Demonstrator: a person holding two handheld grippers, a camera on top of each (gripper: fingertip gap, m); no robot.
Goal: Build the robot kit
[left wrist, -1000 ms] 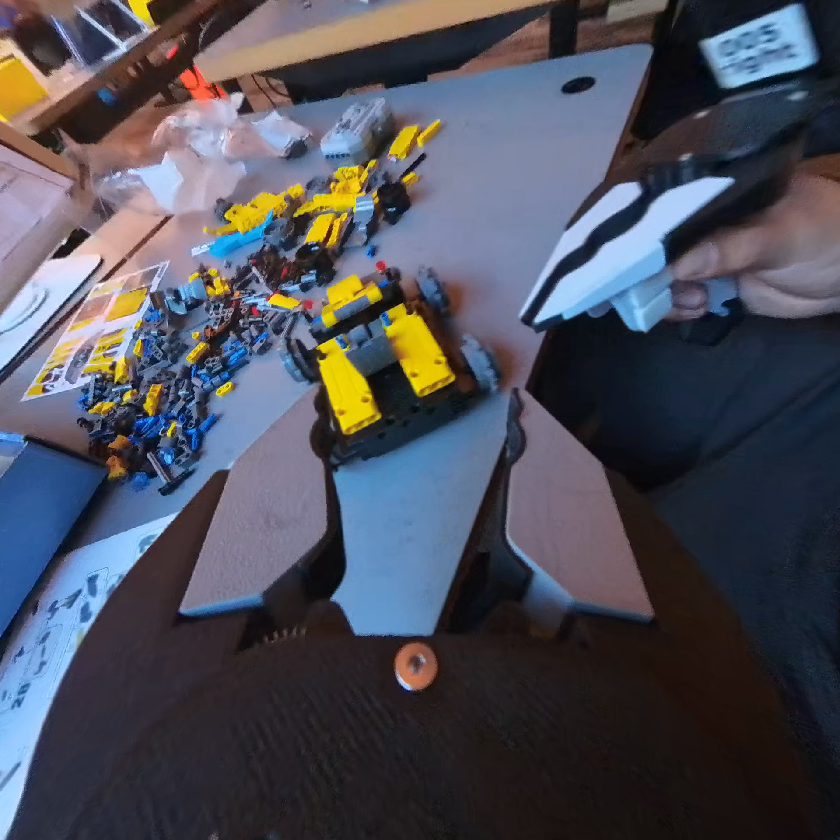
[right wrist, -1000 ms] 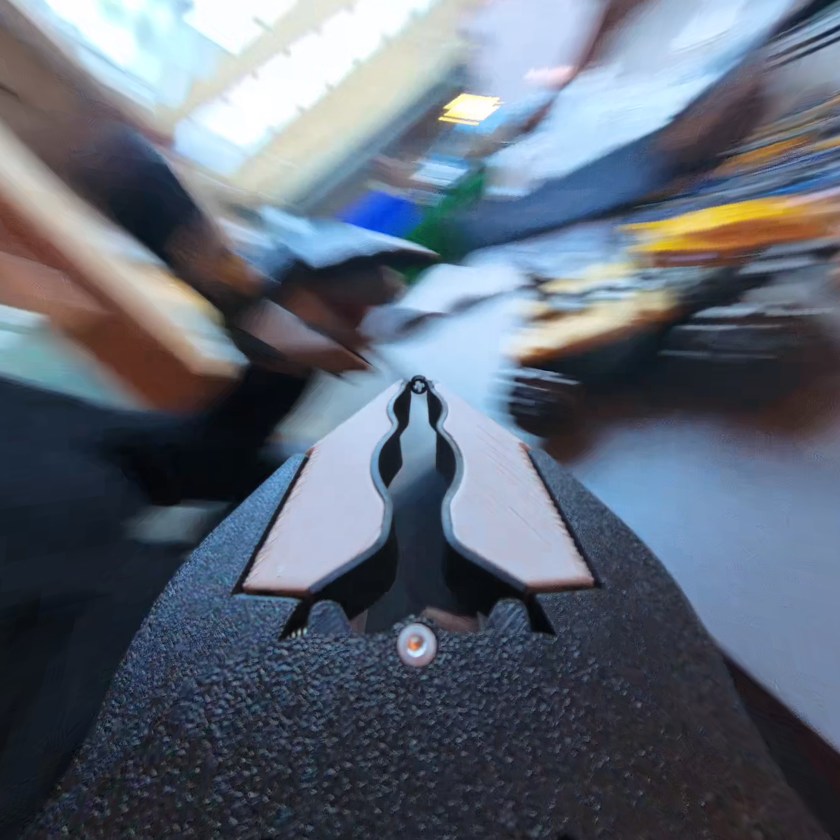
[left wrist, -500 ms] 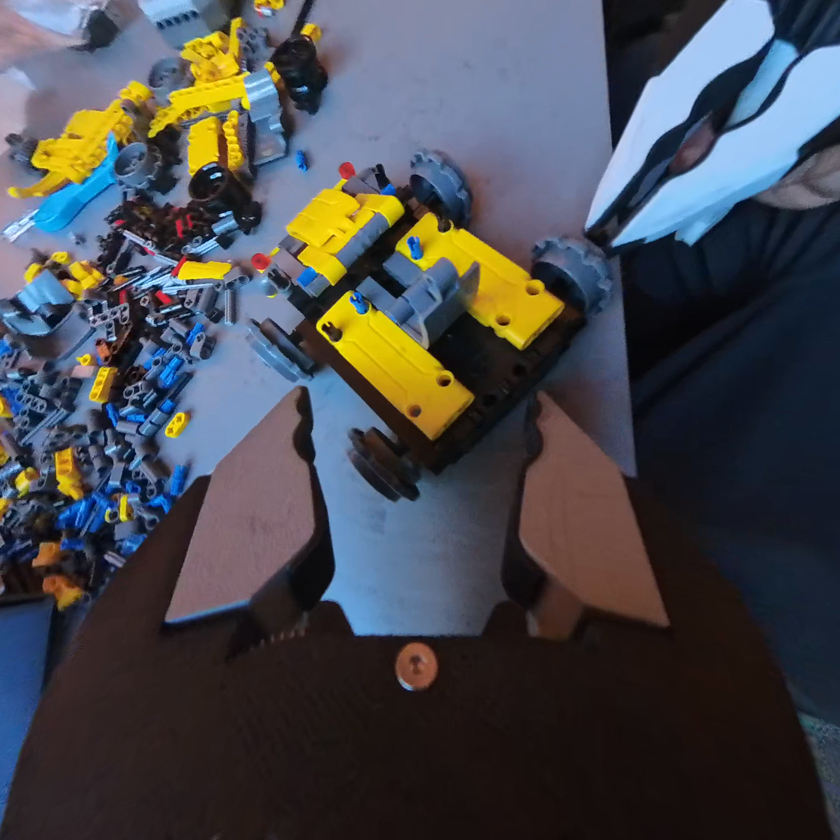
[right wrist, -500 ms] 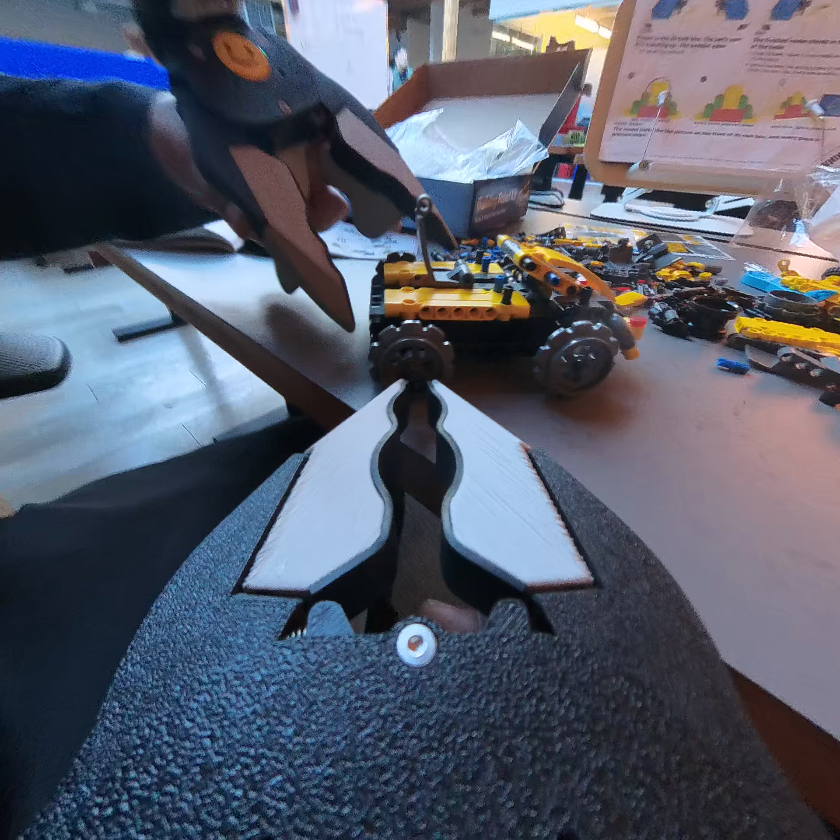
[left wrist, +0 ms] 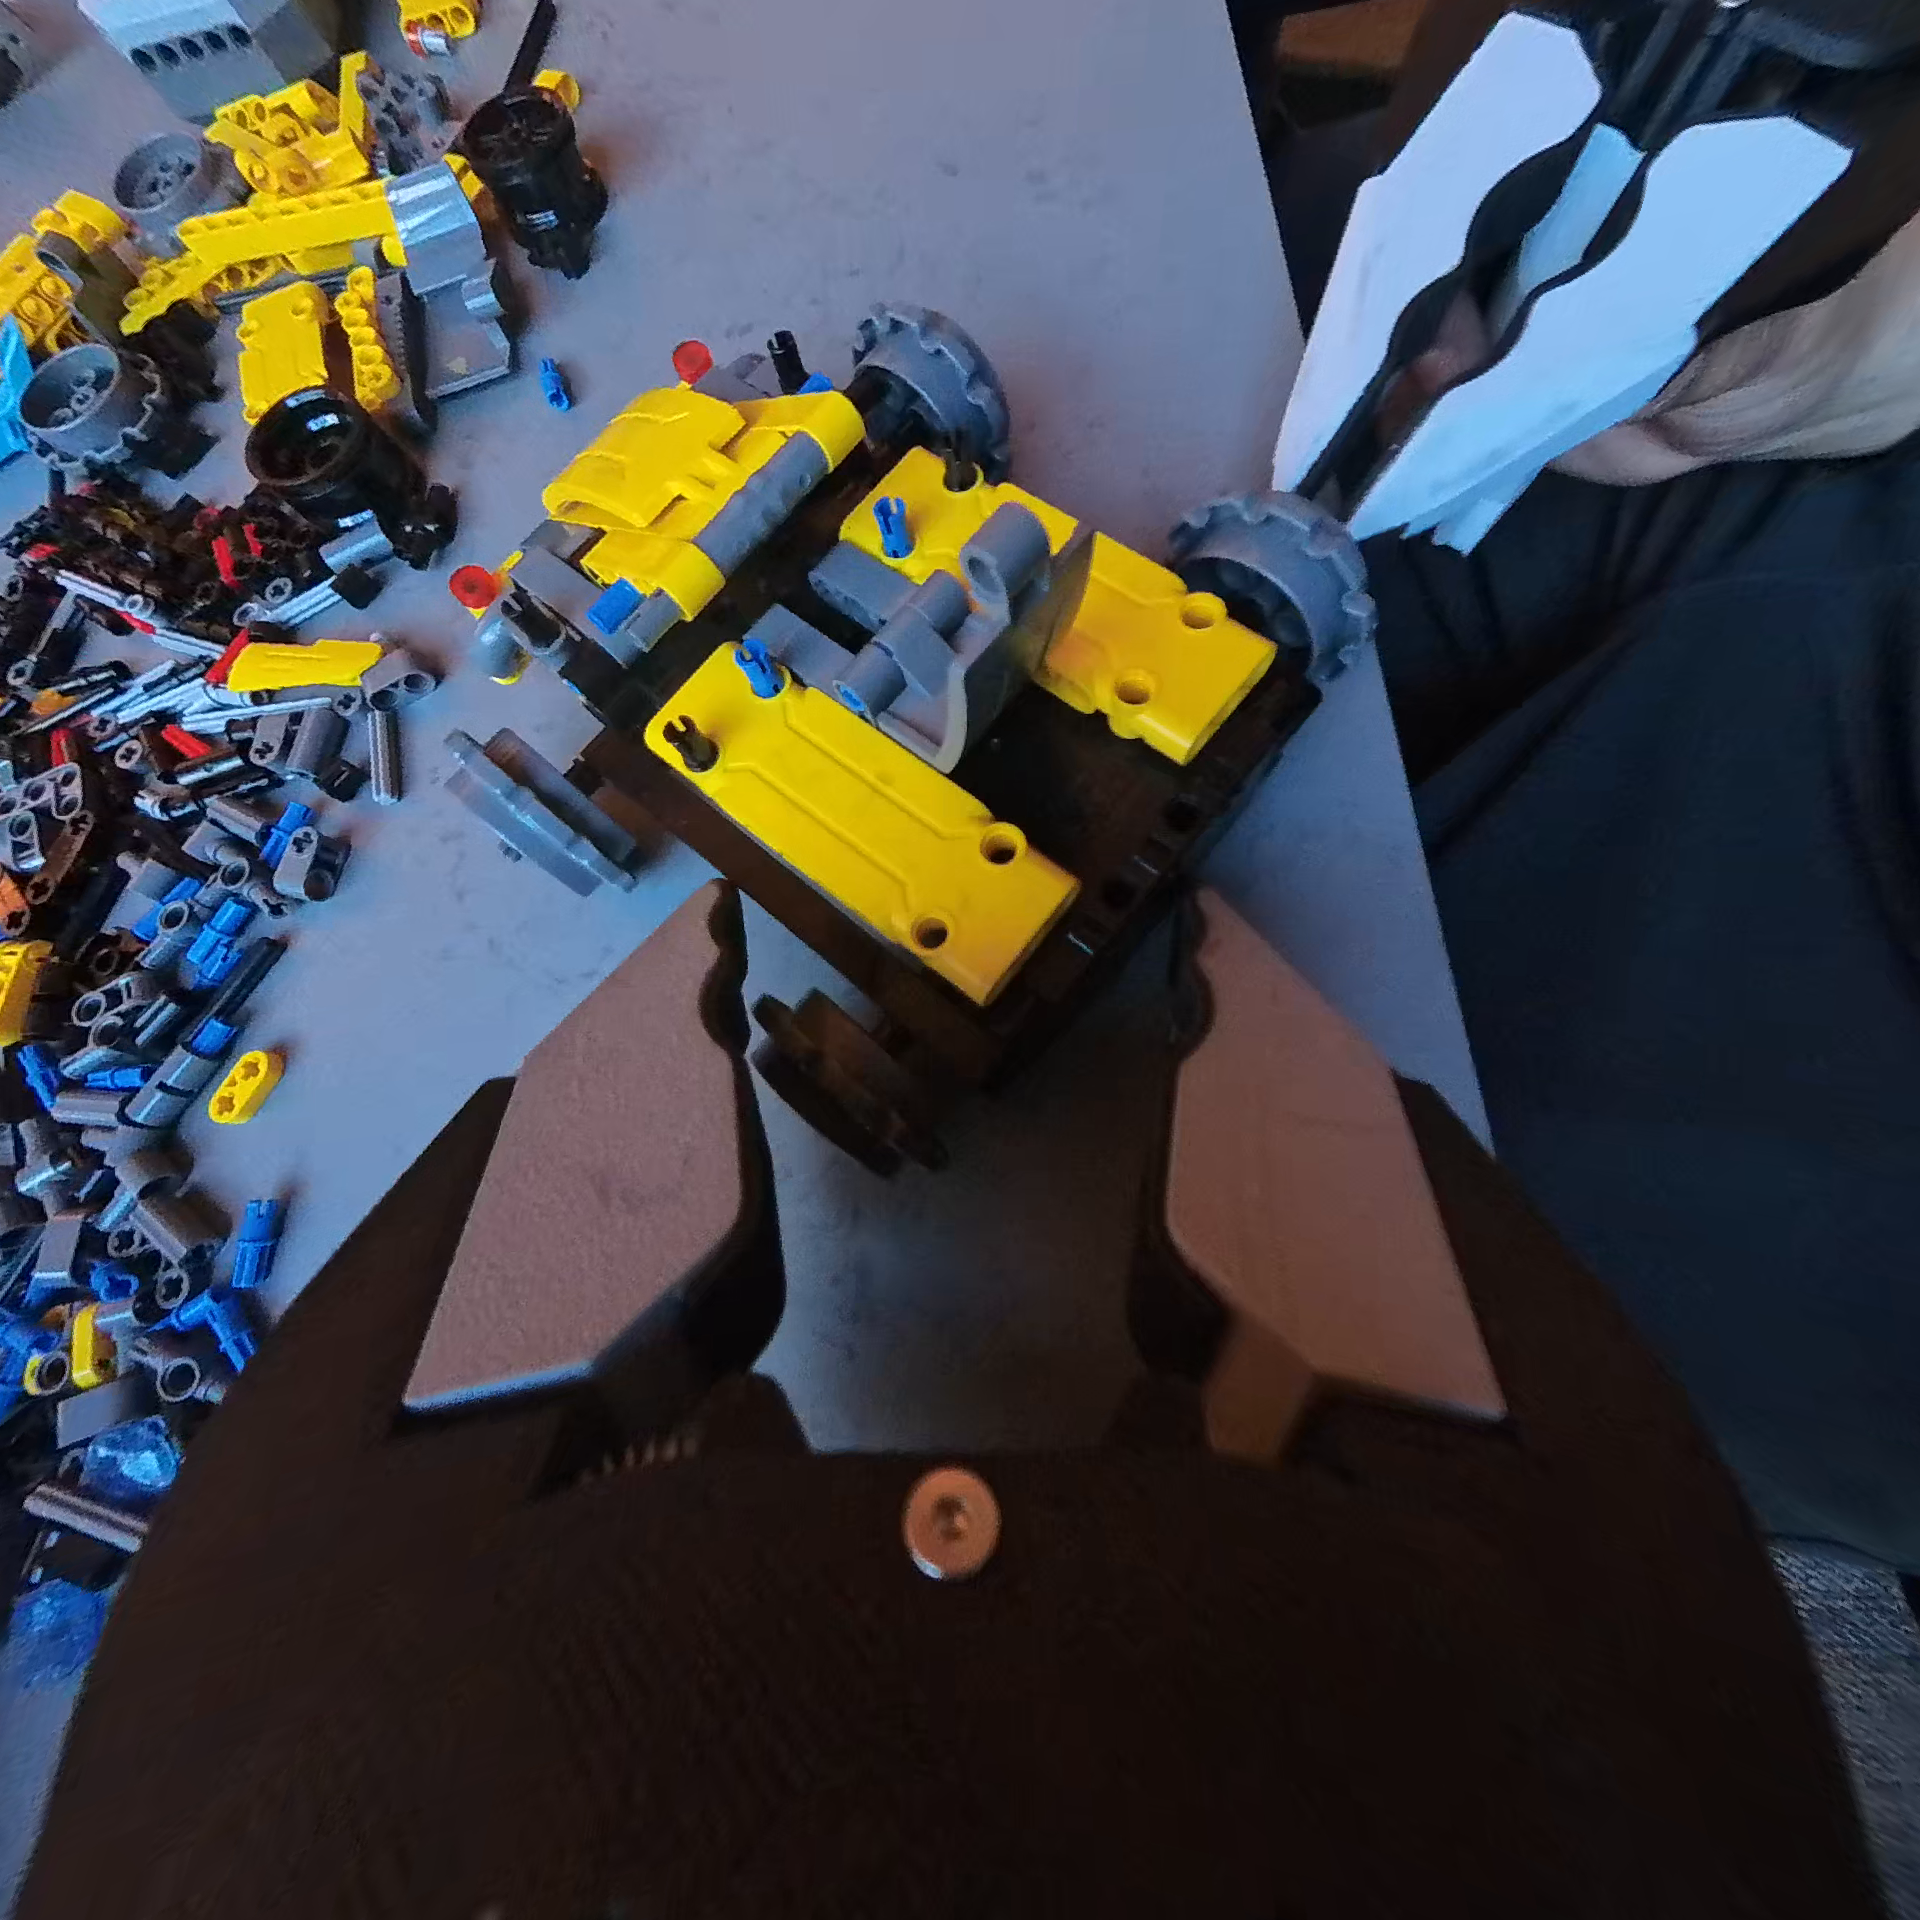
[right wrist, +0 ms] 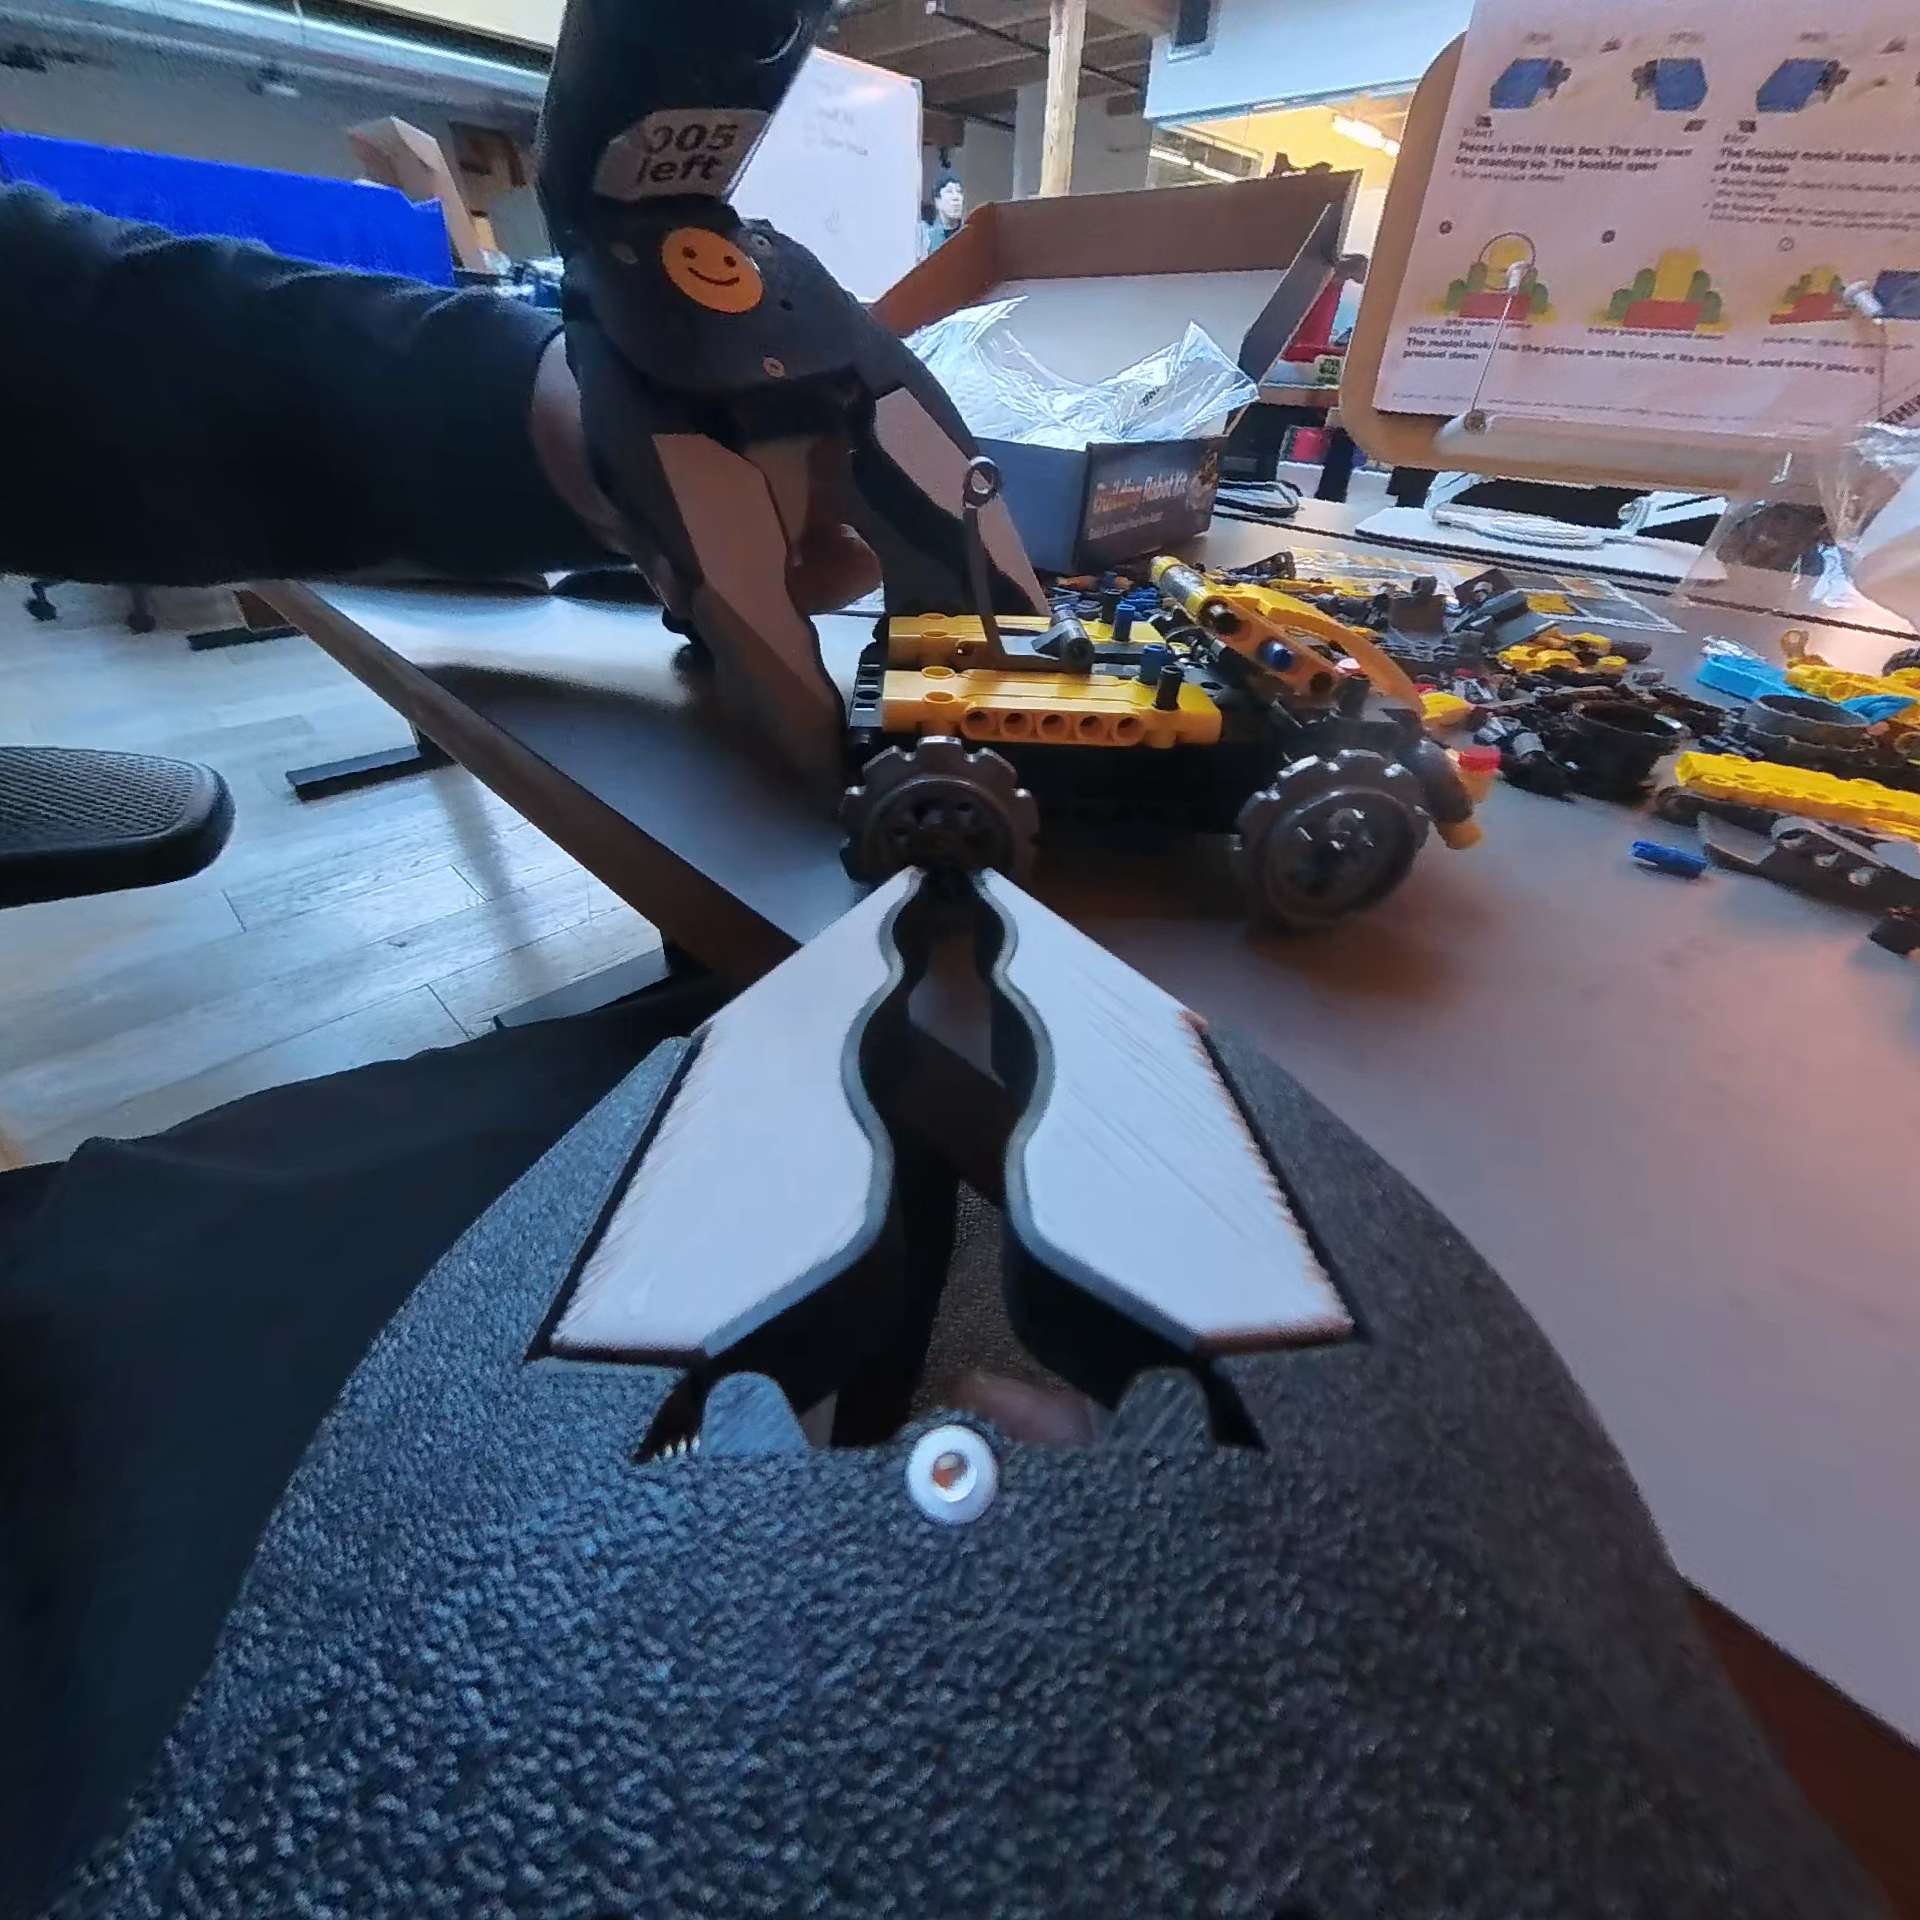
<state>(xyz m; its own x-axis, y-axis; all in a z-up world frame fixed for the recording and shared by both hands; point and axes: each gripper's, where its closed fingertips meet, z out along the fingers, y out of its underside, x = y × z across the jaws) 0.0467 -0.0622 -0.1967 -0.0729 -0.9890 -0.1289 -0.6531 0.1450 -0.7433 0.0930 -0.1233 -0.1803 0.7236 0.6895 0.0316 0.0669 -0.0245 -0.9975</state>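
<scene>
A yellow and black brick vehicle (left wrist: 862,821) with grey wheels stands near the table's edge; it also shows in the right wrist view (right wrist: 1049,717). My left gripper (left wrist: 956,914) is open, its jaws on either side of the vehicle's rear end, and it shows in the right wrist view (right wrist: 925,675). My right gripper (right wrist: 945,878) is shut on a small black piece at its tips. It presses against the hub of the rear grey wheel (right wrist: 940,821). In the left wrist view, the right gripper (left wrist: 1314,499) touches that wheel (left wrist: 1273,582).
Several loose yellow, blue, grey and black pieces (left wrist: 156,935) lie left of the vehicle, also seen at the far right (right wrist: 1662,707). An open cardboard box (right wrist: 1122,312) and an instruction board (right wrist: 1662,208) stand behind. The table edge (left wrist: 1382,831) runs beside the vehicle. A chair armrest (right wrist: 94,821) is nearby.
My left gripper came down closer, and its open jaws now straddle the vehicle's rear. My right gripper swung round from a blur and moved in onto the rear wheel.
</scene>
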